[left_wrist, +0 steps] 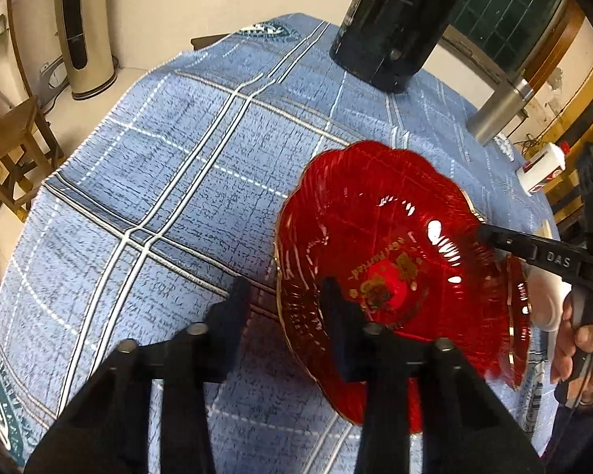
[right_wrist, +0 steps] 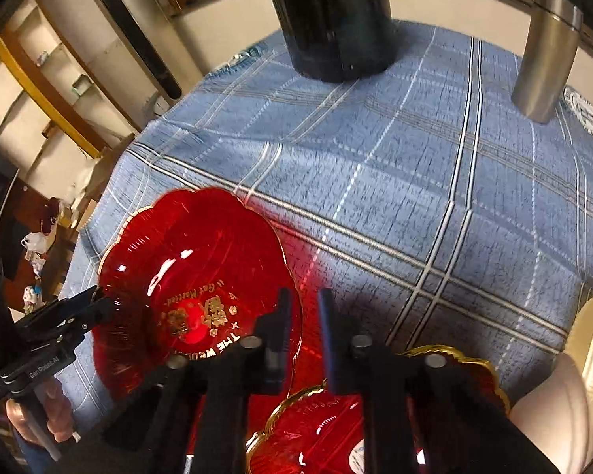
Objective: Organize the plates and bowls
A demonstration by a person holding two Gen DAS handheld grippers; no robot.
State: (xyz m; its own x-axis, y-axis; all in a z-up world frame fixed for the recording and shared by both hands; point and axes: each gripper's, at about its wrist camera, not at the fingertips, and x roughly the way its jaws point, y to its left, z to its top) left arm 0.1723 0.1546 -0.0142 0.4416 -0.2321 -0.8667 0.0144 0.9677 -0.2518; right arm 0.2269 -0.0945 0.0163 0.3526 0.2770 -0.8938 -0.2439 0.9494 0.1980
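Red plate (left_wrist: 379, 237) glossy translucent plastic, gilt rim; tablecloth (left_wrist: 170, 181) coarse woven cloth; cylinder (right_wrist: 545, 51) brushed metal.
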